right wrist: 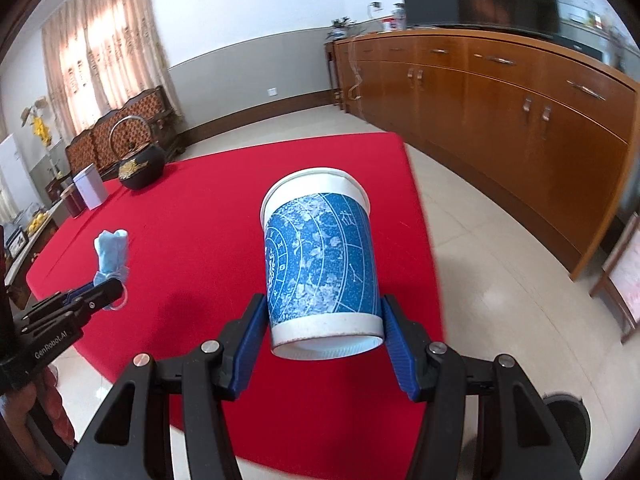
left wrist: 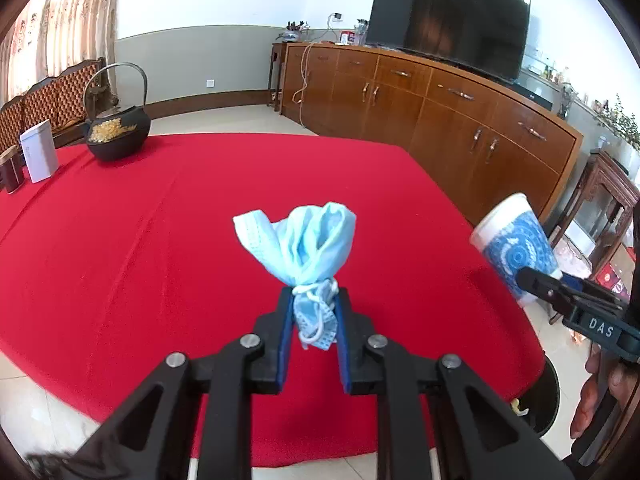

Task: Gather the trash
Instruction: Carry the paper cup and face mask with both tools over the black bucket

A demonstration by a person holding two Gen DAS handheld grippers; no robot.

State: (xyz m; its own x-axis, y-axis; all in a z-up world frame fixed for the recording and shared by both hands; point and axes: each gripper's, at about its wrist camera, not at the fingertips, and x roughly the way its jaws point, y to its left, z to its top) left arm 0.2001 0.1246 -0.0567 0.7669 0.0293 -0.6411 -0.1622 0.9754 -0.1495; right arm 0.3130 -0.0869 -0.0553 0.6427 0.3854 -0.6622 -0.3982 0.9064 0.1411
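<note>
My left gripper [left wrist: 313, 300] is shut on a crumpled light-blue face mask [left wrist: 304, 244] and holds it above the red tablecloth [left wrist: 140, 240]. My right gripper [right wrist: 324, 312] is shut on a blue-and-white paper cup [right wrist: 320, 260], held tilted above the table's right edge. In the left wrist view the cup [left wrist: 516, 244] and the right gripper [left wrist: 532, 280] show at the right. In the right wrist view the mask [right wrist: 112, 252] and the left gripper [right wrist: 108, 288] show at the left. A dark round bin [right wrist: 568, 424] stands on the floor at the lower right; it also shows in the left wrist view [left wrist: 544, 396].
A black iron teapot [left wrist: 118, 130], a white box [left wrist: 40, 152] and a dark red tin [left wrist: 10, 172] stand at the table's far left. A long wooden cabinet [left wrist: 460, 108] with a TV [left wrist: 448, 20] runs along the right. Tiled floor surrounds the table.
</note>
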